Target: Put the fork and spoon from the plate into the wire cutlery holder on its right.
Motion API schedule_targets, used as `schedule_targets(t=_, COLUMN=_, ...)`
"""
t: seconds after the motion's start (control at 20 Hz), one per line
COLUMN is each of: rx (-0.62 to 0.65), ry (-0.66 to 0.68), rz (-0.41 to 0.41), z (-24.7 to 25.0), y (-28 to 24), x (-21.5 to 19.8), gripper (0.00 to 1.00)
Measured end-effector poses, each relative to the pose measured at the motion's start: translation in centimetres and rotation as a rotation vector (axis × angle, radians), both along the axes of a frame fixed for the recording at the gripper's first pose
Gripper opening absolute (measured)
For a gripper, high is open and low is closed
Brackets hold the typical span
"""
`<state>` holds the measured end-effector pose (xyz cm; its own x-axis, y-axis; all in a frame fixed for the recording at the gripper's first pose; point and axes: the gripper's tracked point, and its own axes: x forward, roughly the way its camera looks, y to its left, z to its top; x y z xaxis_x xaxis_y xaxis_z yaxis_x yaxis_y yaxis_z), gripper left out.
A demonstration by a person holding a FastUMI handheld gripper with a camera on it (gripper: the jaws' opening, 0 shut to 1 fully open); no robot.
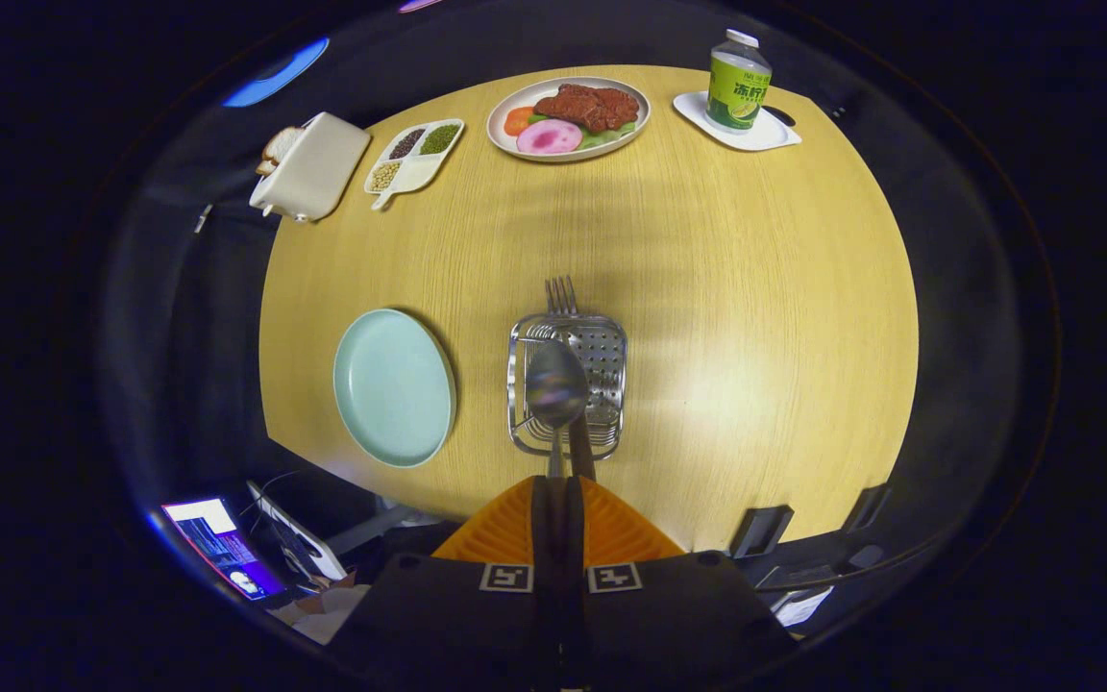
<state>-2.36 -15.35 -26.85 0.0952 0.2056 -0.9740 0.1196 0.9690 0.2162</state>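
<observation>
Fisheye camera riding the gripper (558, 481), high above the round wooden table (755, 288), facing steeply down, 1 wide view along its fingers

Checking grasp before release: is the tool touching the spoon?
Touching. In the gripper view the tool is shut, both fingers pressing on the spoon handle, its bowl hanging over the wire cutlery holder.

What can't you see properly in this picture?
- Spoon handle: gripper view, its end is squeezed between the shut fingers of the gripper.
- Fork handle: gripper view, only the tines stick out past the wire cutlery holder; the spoon bowl covers the rest.
- Bottom of the holder: partly covered by the spoon, which looks blurry.
- Toast in the toaster: hidden behind its body, only slice edges peek out.
</observation>
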Motion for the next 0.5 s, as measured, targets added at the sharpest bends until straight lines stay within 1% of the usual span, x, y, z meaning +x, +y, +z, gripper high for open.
schedule_targets(t=0.15, rx=-0.006, ry=0.03, rz=0.011, z=-0.9, y=-0.5, x=0.4, gripper=0.06)
schedule_targets(t=0.25, rx=-0.011, ry=0.061, rz=0.038, z=-1.4, y=-0.6, x=0.0, gripper=0.06)
schedule_targets(t=0.35, rx=-0.007, ry=0.062, rz=0.038, z=-1.5, y=-0.5, x=0.5, gripper=0.06)
schedule_targets(t=0.5, rx=0.004, ry=0.071, rz=0.019, z=-1.6, y=-0.7, x=0.6, gripper=0.12)
